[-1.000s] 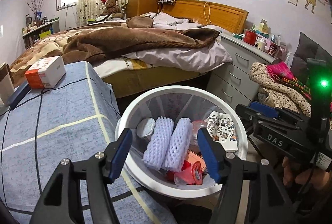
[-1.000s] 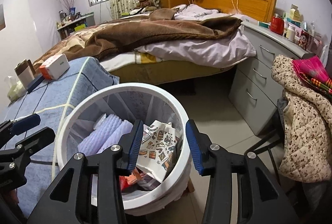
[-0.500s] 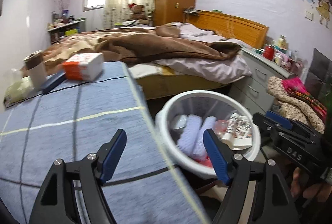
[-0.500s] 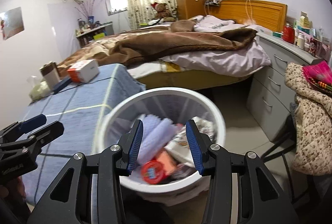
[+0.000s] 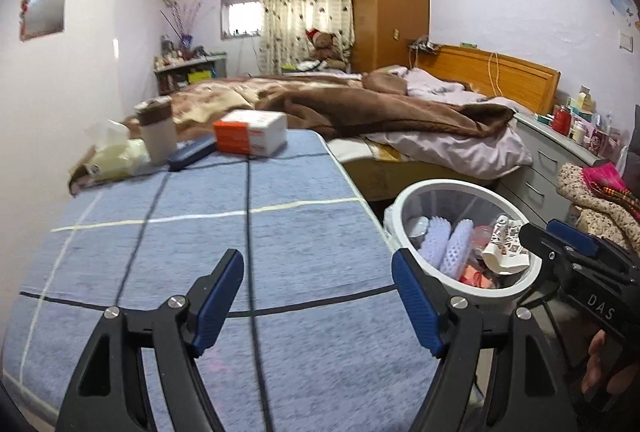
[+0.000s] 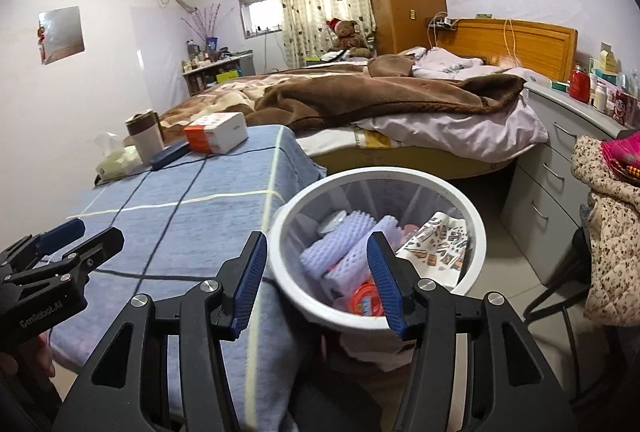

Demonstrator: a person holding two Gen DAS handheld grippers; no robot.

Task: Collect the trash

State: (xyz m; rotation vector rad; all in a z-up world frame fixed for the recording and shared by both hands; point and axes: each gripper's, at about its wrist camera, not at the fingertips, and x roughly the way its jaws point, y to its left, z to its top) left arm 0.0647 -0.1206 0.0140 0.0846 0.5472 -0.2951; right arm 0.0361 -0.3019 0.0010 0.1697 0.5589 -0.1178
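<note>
The white bin (image 6: 476,232) stood on the floor between the blue-covered table (image 5: 224,232) and the bed (image 6: 400,136), its rim just beside the table's edge, and it already held trash: two lilac foam fruit nets (image 6: 340,252) side by side, a crumpled printed paper (image 6: 440,236), a pale round lid and a red-orange wrapper lower down (partly hidden by the right claw's finger). The right wrist view looked almost straight down into the bin and also showed the grey drawer unit (image 6: 548,192) and a flowered jacket (image 6: 612,252) over a chair, while the left wrist view caught the bin only at its right side and gave more of the tabletop, where an orange-and-white box (image 5: 250,132), a dark flat case (image 5: 192,152), a brown-lidded cup (image 5: 156,130) and a tissue pack (image 5: 116,156) sat at the far end. The left gripper (image 5: 318,296) hung released over the cloth with nothing between its blue pads; a second earlier it had been framing the bin and its nets, so it had swung off toward the table. The right gripper (image 6: 316,280) was likewise released and empty, its jaws having just been opening wider, one pad over the table edge and one over the bin, which had sat more to the left before. Each view caught the other claw at its margin.
</note>
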